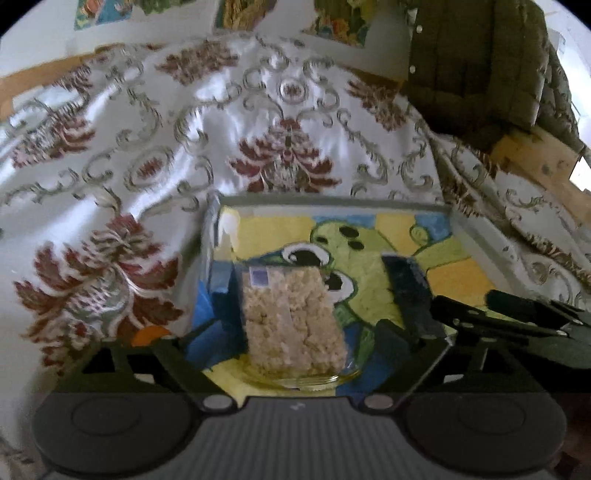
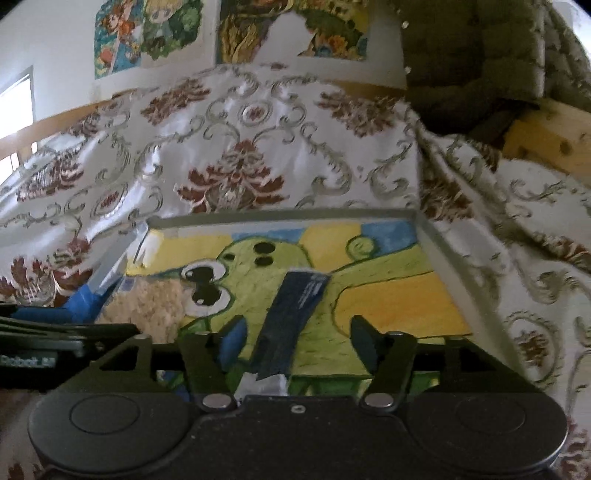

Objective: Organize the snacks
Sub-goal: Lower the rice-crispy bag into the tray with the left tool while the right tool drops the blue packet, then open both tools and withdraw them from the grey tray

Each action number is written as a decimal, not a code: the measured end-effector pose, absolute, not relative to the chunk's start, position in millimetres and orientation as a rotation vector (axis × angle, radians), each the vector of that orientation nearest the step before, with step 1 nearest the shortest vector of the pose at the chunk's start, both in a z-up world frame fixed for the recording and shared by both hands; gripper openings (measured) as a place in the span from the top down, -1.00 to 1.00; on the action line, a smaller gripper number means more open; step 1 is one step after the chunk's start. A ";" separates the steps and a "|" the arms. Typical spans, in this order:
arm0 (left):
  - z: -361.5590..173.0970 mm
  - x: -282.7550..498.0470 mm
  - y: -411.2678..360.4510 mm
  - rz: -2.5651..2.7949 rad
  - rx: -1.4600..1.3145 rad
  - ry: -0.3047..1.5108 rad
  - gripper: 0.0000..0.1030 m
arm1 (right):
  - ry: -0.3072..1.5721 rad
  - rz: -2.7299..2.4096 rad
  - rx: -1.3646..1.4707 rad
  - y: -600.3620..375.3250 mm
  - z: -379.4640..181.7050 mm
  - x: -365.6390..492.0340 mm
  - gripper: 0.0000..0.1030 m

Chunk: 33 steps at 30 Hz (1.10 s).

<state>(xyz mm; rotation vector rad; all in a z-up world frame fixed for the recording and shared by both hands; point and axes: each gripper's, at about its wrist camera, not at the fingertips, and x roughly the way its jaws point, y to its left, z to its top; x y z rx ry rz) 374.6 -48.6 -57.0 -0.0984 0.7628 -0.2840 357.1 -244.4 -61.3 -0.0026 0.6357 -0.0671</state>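
A shallow grey box (image 1: pixel 332 201) with a painted green cartoon animal on its floor lies on the patterned cloth. In the left wrist view my left gripper (image 1: pixel 314 306) stands open over the box, its blue fingers (image 1: pixel 221 295) either side of a clear packet of beige puffed snack (image 1: pixel 295 321) that lies on the floor; I cannot tell if they touch it. In the right wrist view my right gripper (image 2: pixel 299 339) is open around a dark blue snack bar (image 2: pixel 291 321) lying in the same box (image 2: pixel 280 216). The beige packet (image 2: pixel 147 306) shows at the left there.
A white cloth with red and grey ornaments (image 1: pixel 147 147) covers the surface all round the box. A dark green quilted jacket (image 1: pixel 487 66) hangs at the back right above a wooden board (image 1: pixel 535 155). Posters (image 2: pixel 147 33) hang on the wall.
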 end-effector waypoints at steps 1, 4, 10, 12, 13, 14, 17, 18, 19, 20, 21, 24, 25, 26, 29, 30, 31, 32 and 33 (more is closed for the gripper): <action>-50.9 369.4 -47.0 -0.277 -0.101 0.747 -0.88 | 0.628 -0.072 0.003 -246.5 -56.3 353.1 -0.43; -33.7 353.2 -42.9 -0.260 -0.104 0.704 -0.94 | 0.595 -0.083 0.020 -252.3 -38.3 336.9 -0.63; -3.3 312.7 -31.0 -0.201 -0.083 0.632 -1.00 | 0.523 -0.097 0.042 -258.8 -1.3 297.9 -0.95; 5.3 301.1 -27.1 -0.197 -0.108 0.629 -1.00 | 0.503 -0.099 0.049 -260.5 10.2 282.1 -0.98; 9.6 294.3 -25.7 -0.196 -0.116 0.625 -1.00 | 0.490 -0.102 0.047 -260.5 15.0 273.5 -0.98; 12.9 287.4 -23.9 -0.195 -0.120 0.619 -1.00 | 0.476 -0.106 0.043 -260.6 19.9 264.3 -0.98; 23.8 262.7 -20.0 -0.187 -0.115 0.587 -1.00 | 0.434 -0.118 0.028 -260.0 33.1 233.6 -0.98; 26.7 253.3 -19.9 -0.180 -0.109 0.572 -1.00 | 0.423 -0.119 0.026 -260.0 36.5 223.7 -0.98; 29.3 243.1 -18.8 -0.174 -0.104 0.557 -1.00 | 0.414 -0.116 0.022 -259.5 39.7 213.6 -0.98; 31.0 234.0 -17.3 -0.168 -0.103 0.547 -1.00 | 0.404 -0.113 0.018 -259.3 42.6 203.0 -0.98; 32.3 224.3 -16.0 -0.163 -0.103 0.537 -1.00 | 0.395 -0.112 0.014 -258.8 45.5 192.6 -0.99; 35.6 198.0 -12.6 -0.145 -0.098 0.520 -1.00 | 0.372 -0.119 0.009 -258.1 52.3 162.5 -0.99; 36.6 190.4 -11.6 -0.142 -0.095 0.515 -1.00 | 0.366 -0.119 0.006 -257.2 53.9 153.8 -0.99; 37.4 181.7 -10.3 -0.138 -0.094 0.508 -1.00 | 0.361 -0.121 0.003 -256.6 55.0 144.6 -0.99; 37.5 157.2 -5.3 -0.125 -0.096 0.493 -1.00 | 0.356 -0.124 -0.001 -253.1 55.8 119.0 -0.99; 36.0 147.4 -3.0 -0.117 -0.098 0.491 -1.00 | 0.356 -0.126 -0.002 -251.7 54.9 110.6 -0.99; 34.2 138.7 -0.9 -0.109 -0.099 0.492 -1.00 | 0.358 -0.128 -0.002 -250.5 54.4 101.6 -0.99; 32.4 131.7 0.9 -0.102 -0.098 0.495 -1.00 | 0.362 -0.127 -0.002 -249.3 53.8 94.4 -0.99; 29.6 122.7 2.8 -0.093 -0.093 0.503 -1.00 | 0.367 -0.127 -0.001 -248.0 53.0 86.5 -0.99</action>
